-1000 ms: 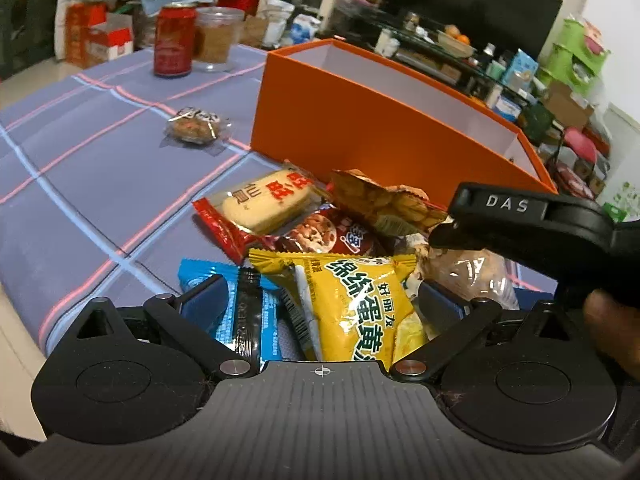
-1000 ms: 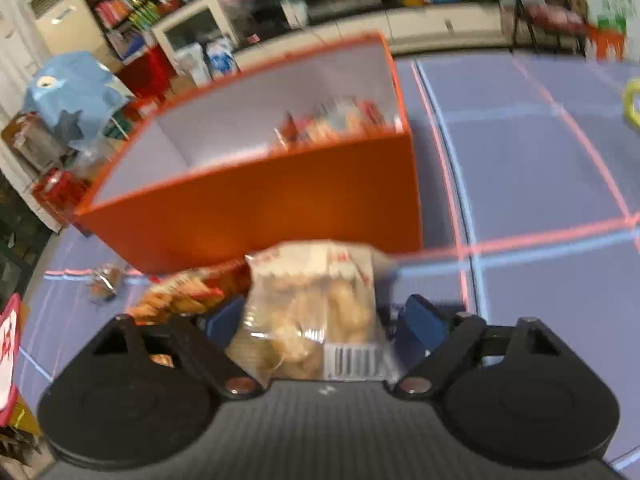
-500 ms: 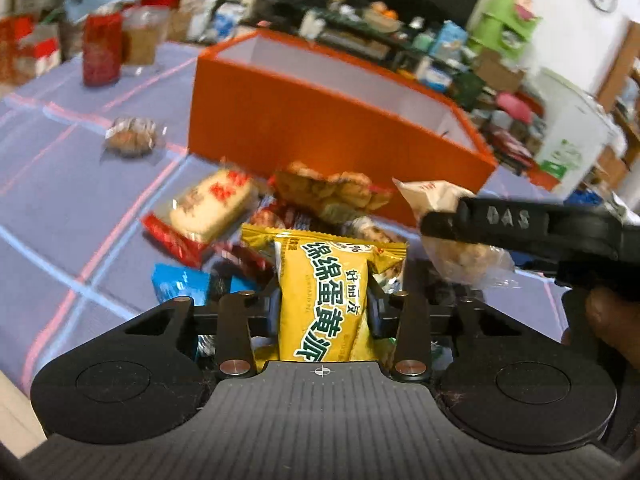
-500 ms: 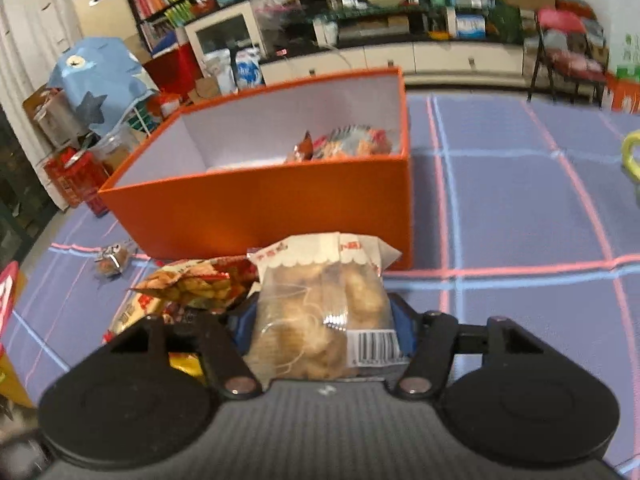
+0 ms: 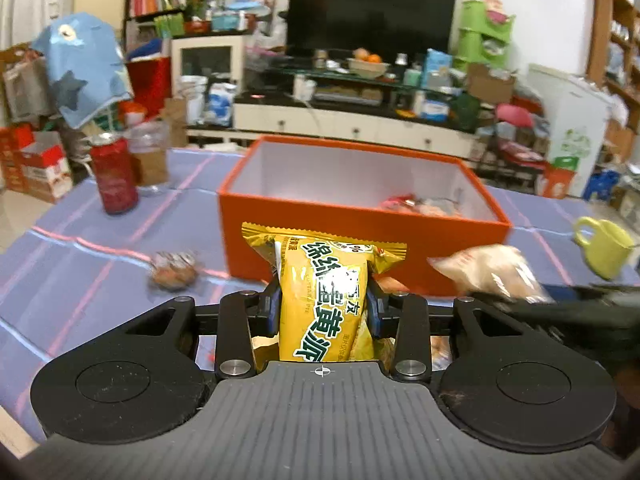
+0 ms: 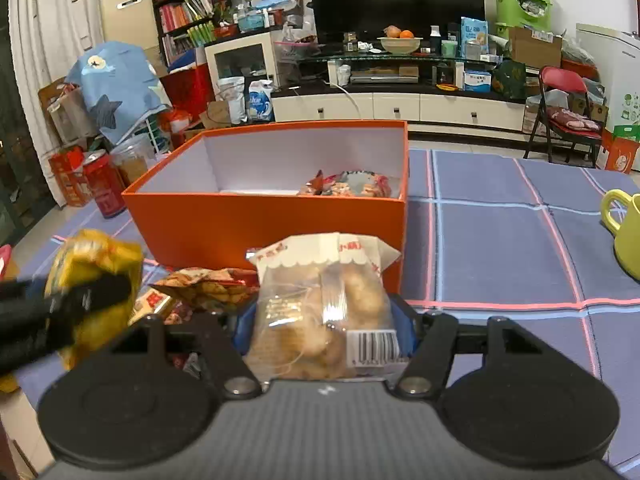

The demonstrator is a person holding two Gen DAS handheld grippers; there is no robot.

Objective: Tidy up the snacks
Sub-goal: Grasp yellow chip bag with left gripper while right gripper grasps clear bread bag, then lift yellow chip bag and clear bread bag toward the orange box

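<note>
My left gripper (image 5: 323, 308) is shut on a yellow snack packet (image 5: 324, 300) and holds it up in front of the orange box (image 5: 304, 216). My right gripper (image 6: 323, 320) is shut on a clear bag of pale biscuits (image 6: 324, 304), also raised before the orange box (image 6: 272, 220). The box holds a few wrapped snacks in its right end (image 6: 348, 184). The biscuit bag shows at the right of the left wrist view (image 5: 488, 270); the yellow packet shows at the left of the right wrist view (image 6: 92, 264).
A small wrapped snack (image 5: 174, 270) lies on the purple checked cloth, left of the box. More packets (image 6: 204, 286) lie before the box. A red can (image 5: 114, 176) and a clear jar (image 5: 150, 156) stand far left. A yellow-green mug (image 6: 626, 234) stands right.
Both grippers rose from the snack pile with their packets. The left one closed on the yellow packet and lifted it. The box interior now shows in the left wrist view.
</note>
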